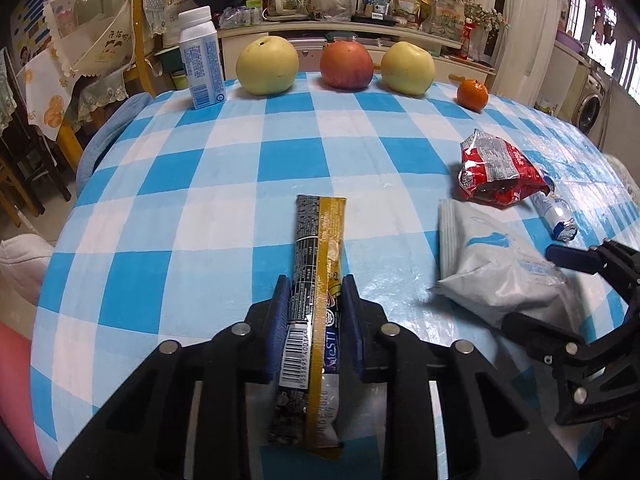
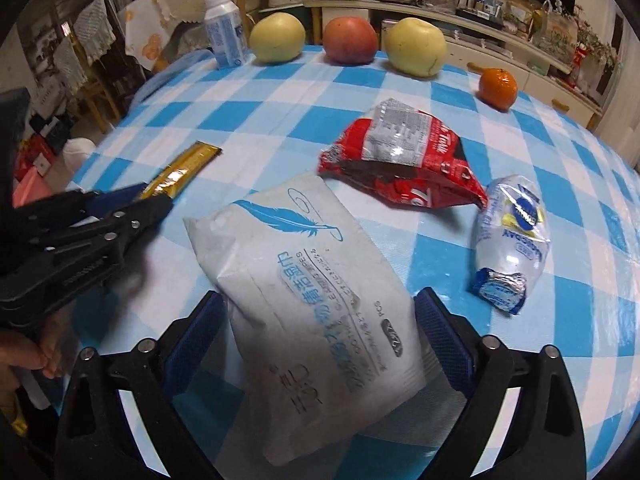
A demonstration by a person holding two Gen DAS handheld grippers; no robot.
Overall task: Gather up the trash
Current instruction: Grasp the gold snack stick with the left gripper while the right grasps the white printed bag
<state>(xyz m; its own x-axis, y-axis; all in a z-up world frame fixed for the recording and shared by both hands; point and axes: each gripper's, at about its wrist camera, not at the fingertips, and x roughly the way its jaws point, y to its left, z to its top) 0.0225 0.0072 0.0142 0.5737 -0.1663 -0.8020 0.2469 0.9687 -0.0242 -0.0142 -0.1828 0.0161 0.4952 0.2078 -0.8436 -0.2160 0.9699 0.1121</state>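
Trash lies scattered over the checked tablecloth [image 1: 224, 168], and none of it looks gathered yet, so I judge the job barely begun; no bin or bag shows in either view. Going left to right: at nine o'clock in the right wrist view the left gripper [image 1: 314, 296] is clenched on the long sachet [image 1: 318, 264], a narrow black-and-gold stick with a barcode near its near end, flat and slightly crinkled, lying on the cloth and running from six toward twelve o'clock in the left wrist view. Its blue pads [image 1: 279, 312] press both long edges, so this piece seems gripped but not lifted. Next, near the centre of the right wrist view, the wipes pack [image 2: 304, 280] sits between the fingers of the right gripper [image 2: 316, 320]; it is a soft white pouch with a blue feather print, puffy and tilted. Those jaws stand wide on either side of it, and I cannot see the pads pressing it, so I read that one as released, poised to close. Toward one o'clock lies the red wrapper [image 2: 404, 160], crumpled foil with a silver label panel, torn open and empty-looking. At three o'clock rests the clear wrapper [image 2: 510, 240], crinkled plastic with blue and yellow print. Along the far edge at twelve o'clock stand a white bottle [image 2: 225, 36], three apples and an orange [image 2: 498, 87], which I take as not trash.
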